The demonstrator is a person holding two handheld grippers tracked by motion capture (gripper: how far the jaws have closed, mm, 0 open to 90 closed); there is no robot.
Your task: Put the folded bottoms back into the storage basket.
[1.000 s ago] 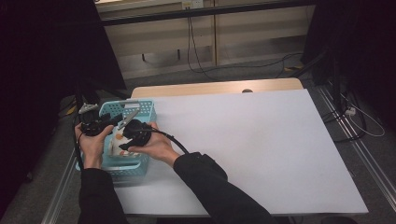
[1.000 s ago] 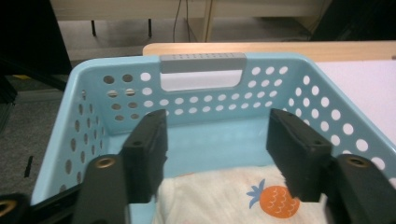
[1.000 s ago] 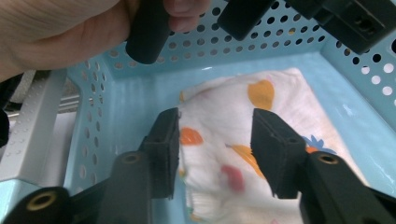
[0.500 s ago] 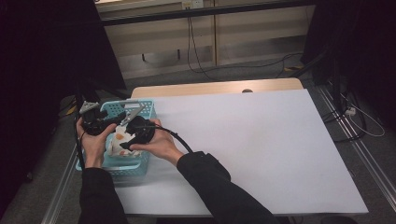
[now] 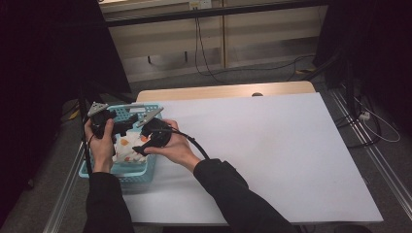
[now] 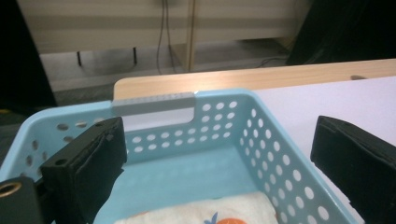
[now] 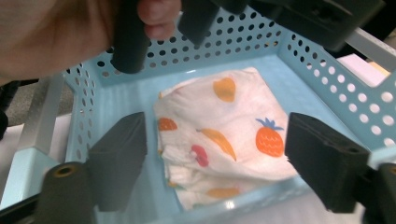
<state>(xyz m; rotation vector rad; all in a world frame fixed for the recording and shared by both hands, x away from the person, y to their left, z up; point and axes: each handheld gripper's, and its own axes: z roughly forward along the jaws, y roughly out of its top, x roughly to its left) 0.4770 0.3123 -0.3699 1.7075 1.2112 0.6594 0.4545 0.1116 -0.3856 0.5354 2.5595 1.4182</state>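
Both grippers lifted slightly; cloth [image 7: 219,135] lies below right gripper [image 7: 219,163].

Perforated basket [image 5: 127,171] walls around folded cloth [image 7: 219,135]; tabletop [image 5: 272,145] rightward bare.

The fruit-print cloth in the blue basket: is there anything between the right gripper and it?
Nothing visible stands in the way. In the right gripper view the open right gripper looks straight down on the folded cloth lying in the basket. The left gripper hangs over the basket's far end, beyond the cloth.
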